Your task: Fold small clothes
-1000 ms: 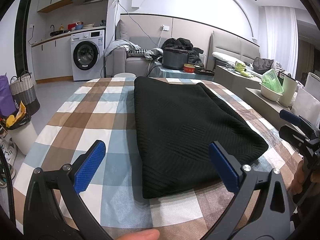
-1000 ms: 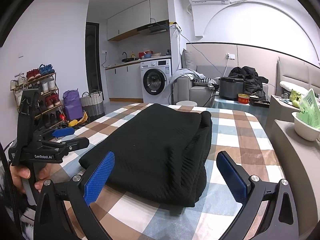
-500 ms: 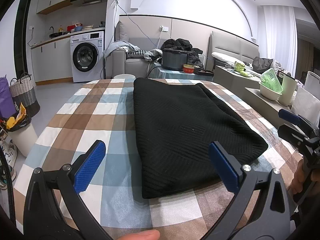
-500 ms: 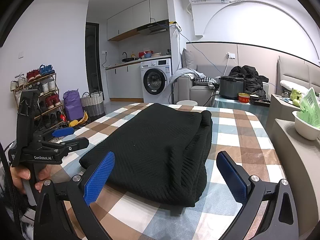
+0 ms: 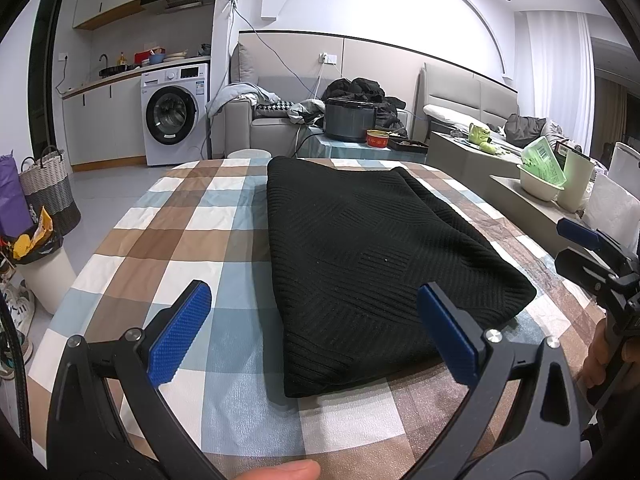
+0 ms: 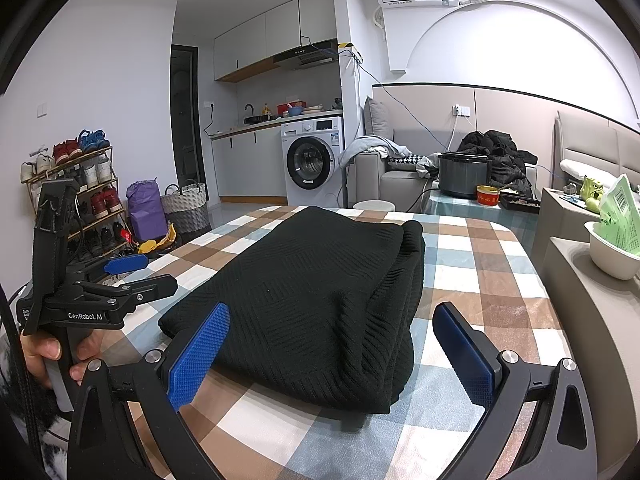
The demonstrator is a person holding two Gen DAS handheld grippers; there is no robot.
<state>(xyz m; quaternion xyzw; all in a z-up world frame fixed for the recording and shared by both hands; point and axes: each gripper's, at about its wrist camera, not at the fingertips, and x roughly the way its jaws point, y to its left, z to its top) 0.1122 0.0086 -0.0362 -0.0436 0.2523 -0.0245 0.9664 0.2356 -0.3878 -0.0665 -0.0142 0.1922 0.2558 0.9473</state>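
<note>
A black knitted garment (image 5: 360, 256) lies folded into a thick rectangle on the checked tablecloth (image 5: 192, 248). My left gripper (image 5: 316, 336) hovers open over its near left corner, blue pads wide apart and nothing between them. My right gripper (image 6: 332, 354) is open too, just in front of the garment (image 6: 320, 292) at its near right edge, where the stacked folds show. Each gripper appears in the other's view: the right gripper (image 5: 588, 248) at the far right, the left gripper (image 6: 120, 276) at the left, both held by a hand.
A grey ledge (image 6: 576, 280) with a white bowl (image 6: 612, 252) runs along the table's right side. Behind the table are a sofa with clothes, a dark cooker (image 5: 350, 120) and a washing machine (image 5: 174, 114). A bin (image 5: 40, 268) and baskets stand on the floor at left.
</note>
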